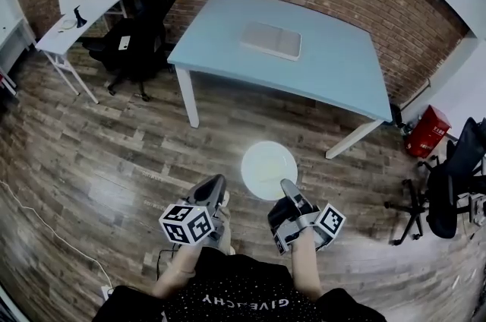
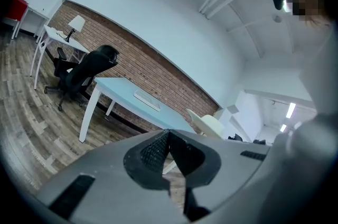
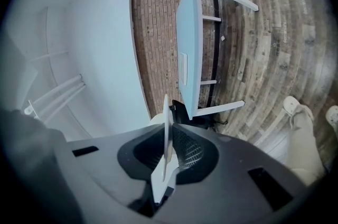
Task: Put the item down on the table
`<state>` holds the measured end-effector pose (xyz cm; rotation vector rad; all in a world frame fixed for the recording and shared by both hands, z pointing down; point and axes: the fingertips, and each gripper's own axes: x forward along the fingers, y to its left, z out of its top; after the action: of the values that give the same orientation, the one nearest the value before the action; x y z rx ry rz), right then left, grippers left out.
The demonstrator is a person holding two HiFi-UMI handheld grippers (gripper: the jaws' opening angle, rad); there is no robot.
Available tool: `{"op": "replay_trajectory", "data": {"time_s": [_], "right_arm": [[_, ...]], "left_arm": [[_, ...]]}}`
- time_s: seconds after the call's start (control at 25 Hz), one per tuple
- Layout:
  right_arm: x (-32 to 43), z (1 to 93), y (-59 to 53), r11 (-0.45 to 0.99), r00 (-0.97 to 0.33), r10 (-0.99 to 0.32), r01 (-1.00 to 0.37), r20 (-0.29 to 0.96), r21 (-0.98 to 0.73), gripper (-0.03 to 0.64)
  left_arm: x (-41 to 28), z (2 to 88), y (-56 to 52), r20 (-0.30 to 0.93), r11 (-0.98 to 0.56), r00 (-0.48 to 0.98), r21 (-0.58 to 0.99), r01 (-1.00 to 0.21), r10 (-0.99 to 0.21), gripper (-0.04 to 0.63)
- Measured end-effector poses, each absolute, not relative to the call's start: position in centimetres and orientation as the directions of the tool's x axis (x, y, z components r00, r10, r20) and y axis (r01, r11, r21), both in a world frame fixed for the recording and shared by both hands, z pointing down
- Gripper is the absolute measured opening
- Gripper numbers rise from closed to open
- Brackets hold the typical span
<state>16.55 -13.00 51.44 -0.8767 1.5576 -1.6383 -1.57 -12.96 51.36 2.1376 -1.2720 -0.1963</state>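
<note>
A round white plate (image 1: 268, 169) hangs flat over the wooden floor, short of the light blue table (image 1: 334, 77). My right gripper (image 1: 288, 188) is shut on the plate's near right rim. In the right gripper view the plate (image 3: 166, 128) runs edge-on between the pads of that gripper (image 3: 168, 133), and the table (image 3: 189, 27) lies ahead. My left gripper (image 1: 215, 184) is beside the plate's left, shut and holding nothing. In the left gripper view its jaws (image 2: 168, 137) meet with nothing between them, and the plate (image 2: 207, 123) shows just beyond.
A flat grey pad (image 1: 272, 40) lies on the table's middle. Black office chairs (image 1: 140, 24) and a small white desk (image 1: 80, 17) with a lamp stand at the left. A red box (image 1: 427, 132) and another chair (image 1: 452, 184) are at the right.
</note>
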Motion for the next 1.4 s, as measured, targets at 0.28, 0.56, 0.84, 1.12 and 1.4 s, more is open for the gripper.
{"op": "replay_trajectory", "data": {"time_s": [0.28,0.56,0.84,1.12,1.4], "right_arm": [[17.9,52.2,-18.9,-0.039,-0.473,-0.881,0.055,0.009,-0.998,0.032],[18.4,51.2,-28.6,-0.018,-0.43,-0.903,0.061,-0.011,-0.998,0.032],[18.3,50.0,-39.2,-0.034,-0.417,-0.909,0.062,0.005,-0.998,0.032],[18.0,49.5,-48.0,-0.057,-0.409,-0.912,0.065,0.026,-0.996,0.032],[18.1,48.9,-57.1,-0.046,-0.406,-0.913,0.045,0.024,-0.998,0.032]], "left_arm": [[-0.7,51.5,-20.3,0.175,-0.361,0.547,0.584,-0.727,-0.818,0.012],[0.0,50.2,-30.9,0.164,-0.41,0.59,0.575,-0.708,-0.79,0.012],[0.5,48.9,-41.8,0.17,-0.426,0.614,0.58,-0.694,-0.771,0.012],[-0.2,49.1,-50.6,0.182,-0.403,0.612,0.605,-0.686,-0.769,0.012],[-0.2,48.3,-59.4,0.162,-0.425,0.621,0.597,-0.681,-0.767,0.012]]}}
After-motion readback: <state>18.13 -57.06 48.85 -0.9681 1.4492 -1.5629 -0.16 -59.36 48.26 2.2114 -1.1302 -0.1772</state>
